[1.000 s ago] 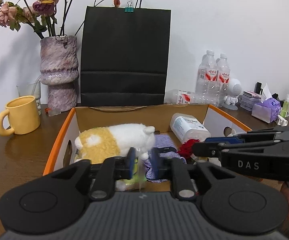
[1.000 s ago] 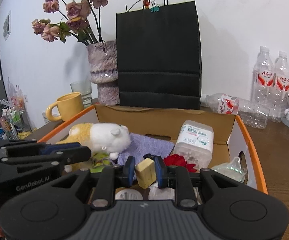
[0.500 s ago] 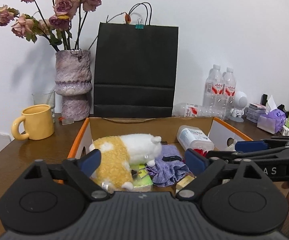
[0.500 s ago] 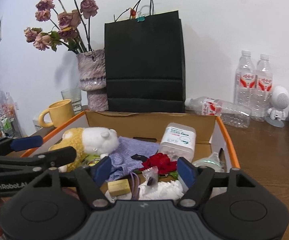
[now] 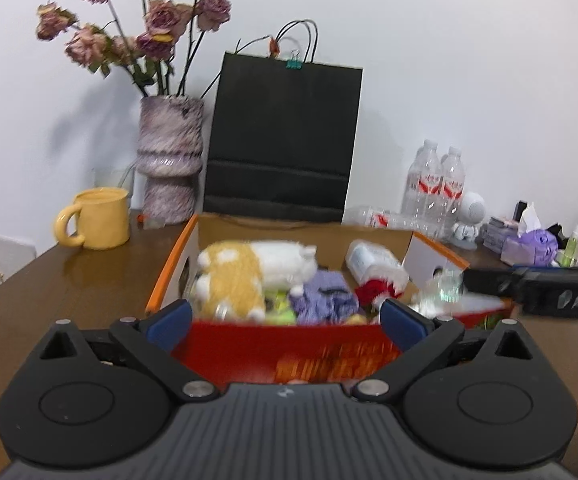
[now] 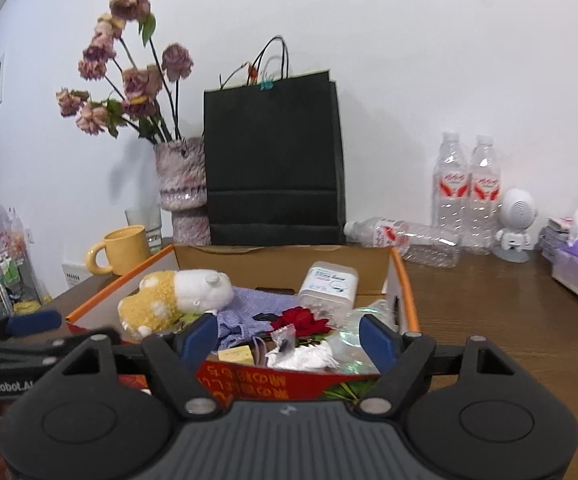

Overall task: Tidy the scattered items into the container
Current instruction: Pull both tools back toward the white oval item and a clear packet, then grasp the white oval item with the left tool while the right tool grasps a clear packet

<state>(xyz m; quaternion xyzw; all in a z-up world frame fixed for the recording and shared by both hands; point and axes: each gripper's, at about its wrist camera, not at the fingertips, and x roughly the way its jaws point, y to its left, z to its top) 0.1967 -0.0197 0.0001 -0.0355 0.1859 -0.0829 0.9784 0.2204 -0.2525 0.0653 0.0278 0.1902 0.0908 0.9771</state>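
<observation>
You have pulled both grippers back from the cardboard box since 1 second ago, and the small yellow block your right gripper pinched then now lies inside it near the front wall. Both pairs of jaws have just been opening. The left gripper gapes wide and empty, and the right also holds nothing.

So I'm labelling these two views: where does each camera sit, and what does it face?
Left wrist: on the left gripper, jaws open, facing the box; the right gripper crosses at right.
Right wrist: on the right gripper, jaws open, facing the box; the left gripper shows at left.
Shared: plush toy, black bag.
</observation>
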